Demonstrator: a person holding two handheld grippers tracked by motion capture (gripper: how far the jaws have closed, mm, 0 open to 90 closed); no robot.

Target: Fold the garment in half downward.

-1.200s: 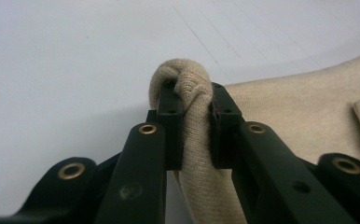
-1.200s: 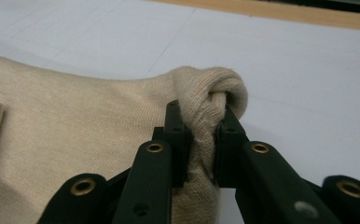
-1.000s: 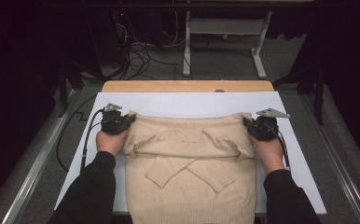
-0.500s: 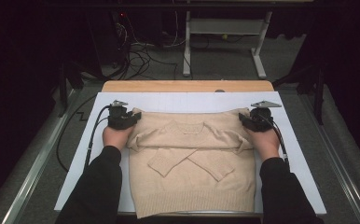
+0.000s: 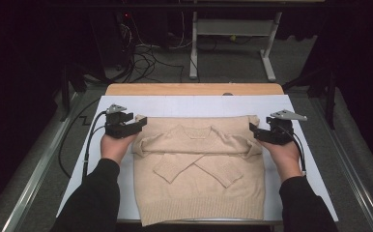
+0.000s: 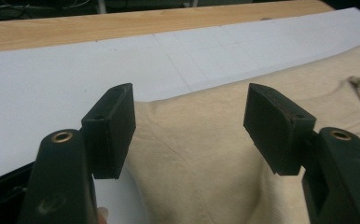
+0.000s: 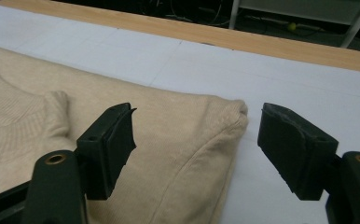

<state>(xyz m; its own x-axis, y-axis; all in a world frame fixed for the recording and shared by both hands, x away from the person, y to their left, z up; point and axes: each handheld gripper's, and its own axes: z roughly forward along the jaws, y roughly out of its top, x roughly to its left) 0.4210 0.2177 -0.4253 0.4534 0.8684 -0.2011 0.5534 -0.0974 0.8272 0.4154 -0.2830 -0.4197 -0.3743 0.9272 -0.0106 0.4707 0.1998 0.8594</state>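
Beige sweater (image 5: pixel 199 169) lies flat on the white table cover (image 5: pixel 189 104), sleeves crossed | left gripper (image 5: pixel 138 123) — jaws just opening, spread at one shoulder | right gripper (image 5: pixel 253 131) — likewise spread, gripping nothing

The high view looks down from above; both gripper views sit close (table level) over the shared sweater (image 5: pixel 199 169).

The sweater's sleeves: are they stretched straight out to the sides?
No, in the high view both sleeves lie folded inward and cross each other over the front of the sweater.
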